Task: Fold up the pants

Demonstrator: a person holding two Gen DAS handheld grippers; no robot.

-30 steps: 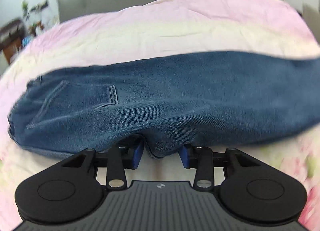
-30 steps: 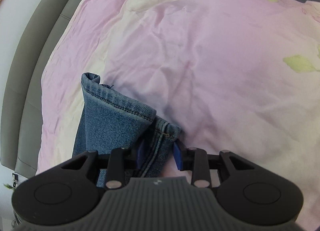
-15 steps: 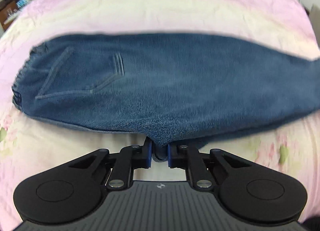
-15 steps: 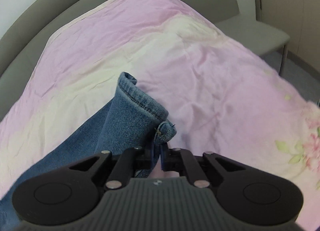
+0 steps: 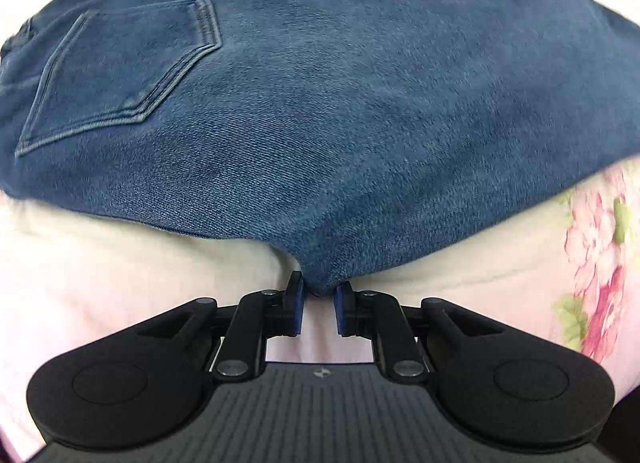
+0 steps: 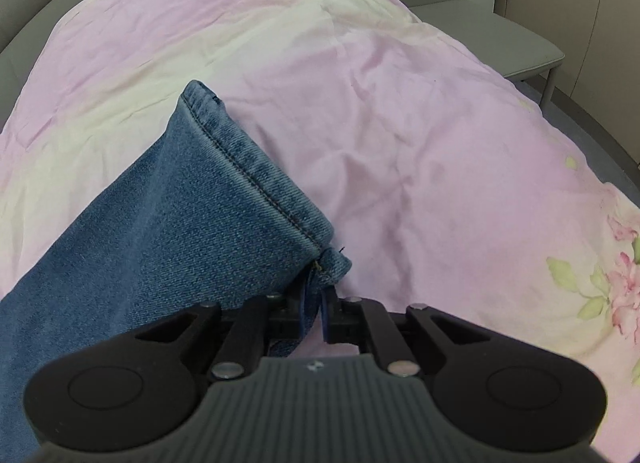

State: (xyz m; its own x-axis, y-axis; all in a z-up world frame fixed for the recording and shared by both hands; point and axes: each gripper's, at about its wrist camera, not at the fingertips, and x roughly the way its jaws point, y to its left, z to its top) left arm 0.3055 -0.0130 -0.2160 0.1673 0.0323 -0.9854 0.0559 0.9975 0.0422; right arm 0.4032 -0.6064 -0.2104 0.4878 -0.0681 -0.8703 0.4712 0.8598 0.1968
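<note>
Left black two-finger gripper (image 5: 319, 297), lower centre: slightly parted, pinching blue denim pants (image 5: 320, 103) fold. Right black two-finger gripper (image 6: 313, 313), lower centre: clenching the pants' stitched leg hem (image 6: 256, 179) over pink floral bedsheet (image 6: 420, 123).

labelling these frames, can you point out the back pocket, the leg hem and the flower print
back pocket (image 5: 120, 71), left wrist view, middle of the pocket panel
leg hem (image 6: 256, 175), right wrist view, stitched cuff band
flower print (image 5: 600, 247), left wrist view, pink bloom on the bedsheet

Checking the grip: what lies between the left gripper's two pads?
A bunched fold of the jeans edge sits between the left gripper pads, over the pink sheet, seen in the left wrist view.
</note>
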